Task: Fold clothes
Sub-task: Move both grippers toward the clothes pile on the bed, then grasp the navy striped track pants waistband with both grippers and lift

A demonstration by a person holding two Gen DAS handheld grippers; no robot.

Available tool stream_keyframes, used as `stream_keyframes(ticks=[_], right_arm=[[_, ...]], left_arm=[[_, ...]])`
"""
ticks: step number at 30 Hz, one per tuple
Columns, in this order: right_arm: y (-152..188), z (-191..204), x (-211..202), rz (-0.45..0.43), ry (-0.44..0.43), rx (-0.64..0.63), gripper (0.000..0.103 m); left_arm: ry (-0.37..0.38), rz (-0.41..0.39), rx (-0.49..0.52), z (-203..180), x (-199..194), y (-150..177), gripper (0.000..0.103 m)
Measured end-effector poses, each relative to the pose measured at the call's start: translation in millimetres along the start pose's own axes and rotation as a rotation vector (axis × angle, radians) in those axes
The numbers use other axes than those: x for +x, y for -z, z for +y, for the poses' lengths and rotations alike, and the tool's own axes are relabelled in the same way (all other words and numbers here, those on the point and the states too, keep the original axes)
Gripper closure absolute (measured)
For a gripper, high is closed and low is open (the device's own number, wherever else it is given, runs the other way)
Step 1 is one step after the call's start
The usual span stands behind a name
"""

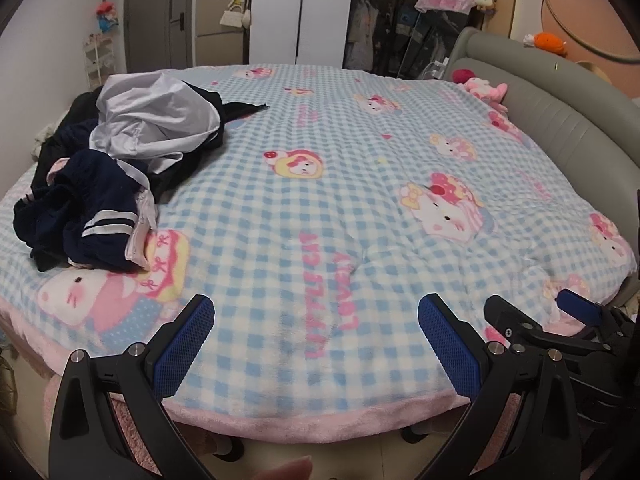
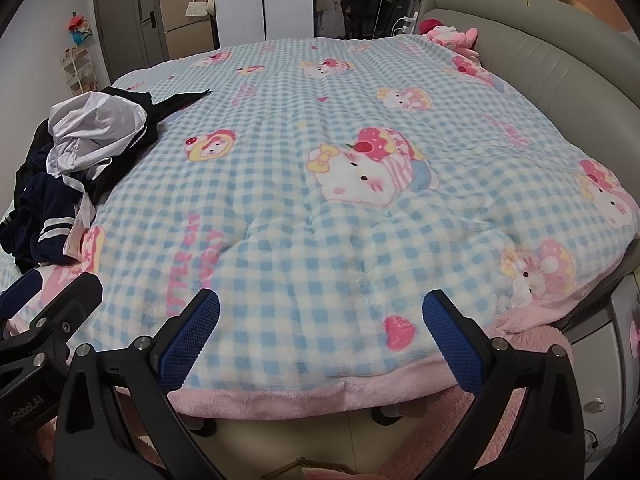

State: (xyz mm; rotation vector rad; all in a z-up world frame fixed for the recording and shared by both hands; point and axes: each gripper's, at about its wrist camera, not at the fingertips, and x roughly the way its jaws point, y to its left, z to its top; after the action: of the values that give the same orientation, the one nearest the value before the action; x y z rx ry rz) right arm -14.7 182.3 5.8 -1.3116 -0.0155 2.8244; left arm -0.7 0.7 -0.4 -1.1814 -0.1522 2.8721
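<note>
Left wrist view: left gripper (image 1: 316, 316) hangs over the near edge of the checkered blanket (image 1: 320, 216), jaws wide and empty; the clothes pile (image 1: 120, 176) (navy, black and a grey-white piece on top) lies unfolded at the bed's far left, well apart, and the right gripper (image 1: 560, 320) shows at the lower right. Right wrist view: right gripper (image 2: 320, 312) also wide, gripping nothing, over the blanket's near edge (image 2: 320, 200); same pile (image 2: 76, 172) at far left, grey headboard (image 2: 560, 80) on the right.

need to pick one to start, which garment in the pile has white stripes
The navy garment at the near end of the pile, nearest the left gripper. It has two white stripes along its edge; the pale grey garment behind it is plain.
</note>
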Motion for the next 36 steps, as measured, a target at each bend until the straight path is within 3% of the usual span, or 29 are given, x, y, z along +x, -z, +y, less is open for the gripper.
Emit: stream_keyframes(ticks=[6, 8, 12, 18, 20, 21, 24, 29, 31, 36], right_arm=[[1.1, 5.9, -1.7, -0.024, 0.003, -0.041, 0.000], [-1.1, 10.1, -2.5, -0.044, -0.011, -0.083, 0.000], [-3.4, 17.8, -3.3, -0.058, -0.078, -0.180, 0.000], [7.0, 54.1, 10.8, 0.011, -0.203, -0.292, 0.001], [9.0, 74.3, 15.0, 0.035, -0.266, -0.341, 0.009], [9.4, 85.7, 16.6, 0.044, -0.291, -0.361, 0.011], [-2.3, 134.3, 21.6, 0.029, -0.334, -0.447, 0.015], [-26.5, 230.0, 24.7, -0.039, -0.424, -0.576, 0.018], [-32.5, 269.0, 32.5, 0.002, -0.513, -0.582, 0.020], [-27.7, 342.3, 55.0, 0.036, -0.543, -0.638, 0.024]], left_arm=[[0.059, 0.017, -0.006, -3.9, 4.6, -1.0, 0.000], [0.113, -0.014, -0.030, 8.1, -1.1, 2.7, 0.000], [0.144, -0.022, -0.094, 35.6, -0.5, -2.2, 0.000], [0.023, -0.040, -0.194, 93.7, -3.2, -5.9, 0.000], [0.014, -0.038, -0.244, 119.2, -3.7, -4.5, 0.001], [0.008, -0.037, -0.265, 132.8, -3.7, -4.3, 0.007], [-0.066, -0.032, -0.306, 170.2, -3.1, -4.8, 0.029], [-0.175, -0.026, -0.379, 232.7, -6.1, 1.5, 0.035], [-0.203, -0.020, -0.408, 255.7, -5.2, 5.1, 0.037], [-0.256, -0.012, -0.449, 309.1, 0.2, 5.3, 0.037]])
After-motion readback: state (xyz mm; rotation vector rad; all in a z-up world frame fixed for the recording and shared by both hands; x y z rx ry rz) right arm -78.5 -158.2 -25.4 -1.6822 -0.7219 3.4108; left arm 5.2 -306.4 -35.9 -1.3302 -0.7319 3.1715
